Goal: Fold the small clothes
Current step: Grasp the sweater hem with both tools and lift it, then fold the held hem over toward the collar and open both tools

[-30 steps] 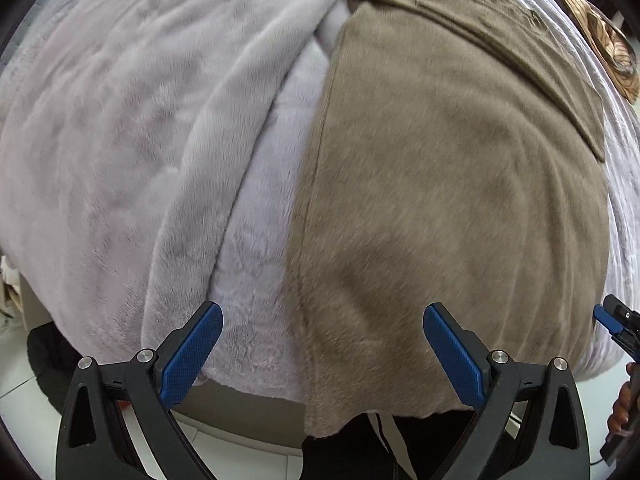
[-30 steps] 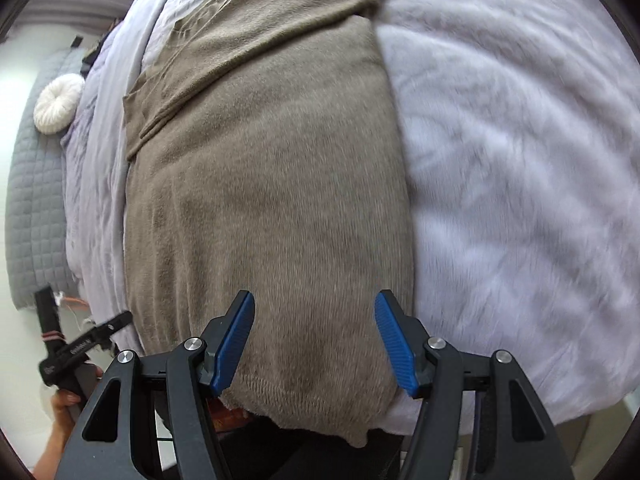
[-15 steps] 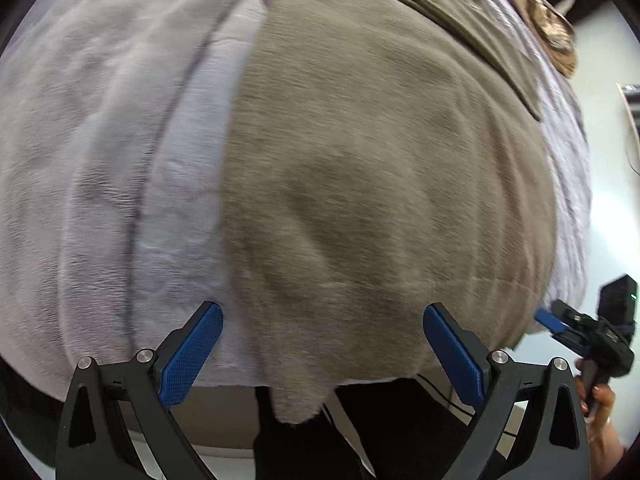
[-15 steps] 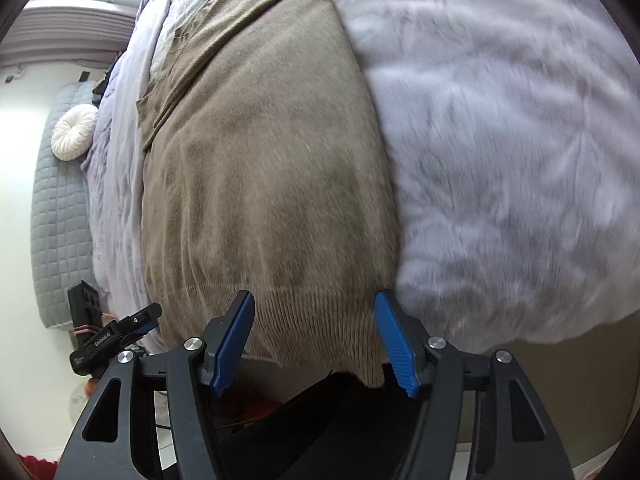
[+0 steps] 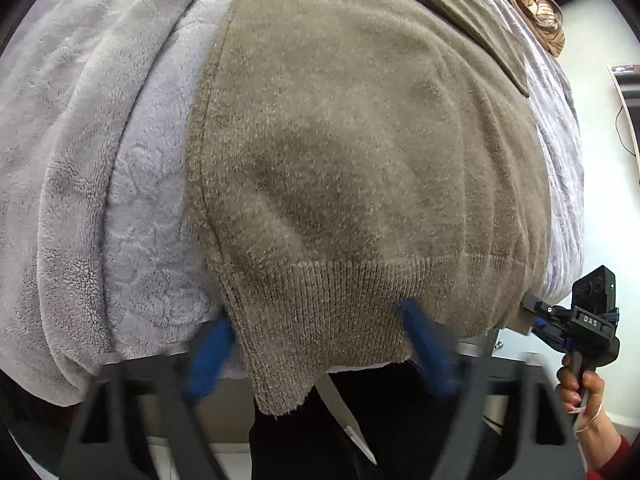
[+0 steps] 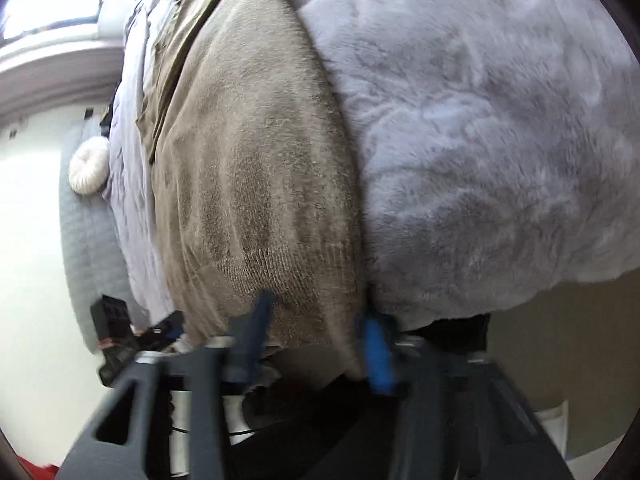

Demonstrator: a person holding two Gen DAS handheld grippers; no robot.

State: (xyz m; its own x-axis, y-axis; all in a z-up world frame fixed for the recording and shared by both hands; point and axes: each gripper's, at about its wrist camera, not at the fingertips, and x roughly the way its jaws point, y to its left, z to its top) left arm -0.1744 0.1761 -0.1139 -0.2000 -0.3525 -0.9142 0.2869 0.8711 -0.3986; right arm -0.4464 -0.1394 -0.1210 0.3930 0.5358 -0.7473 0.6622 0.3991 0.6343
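The left gripper [image 5: 320, 354] stands spread, its blue pads smeared by motion at the bottom of its own view. One pad is just outside the left edge of the brown sweater [image 5: 360, 160] and the other is tucked under the ribbed hem. The hem's lower left corner hangs down between them with no pad pressing on it. These jaws have just been closing.

The right gripper [image 6: 316, 336] has also just been closing. In its own view the two pads still show a gap, with the hem's other end between them. The left pad overlaps the ribbing and the right pad sits at the sweater's right edge. The blur hides whether they bite the cloth yet. In the left view this gripper shows at the lower right, its tips at the hem's far corner, gripped by a hand [image 5: 580, 384] with a red sleeve.

The sweater runs from the bottom centre up towards the top of both views, spread flat on a pale grey fleece blanket [image 5: 100, 160], with its hem draped over the near edge. A round white cushion [image 6: 89, 166] lies at middle left in the right view.

A second ago both sets of pads were wider apart and sharp, and the hem sat lower in the frame. The ribbing now fills more of each view.
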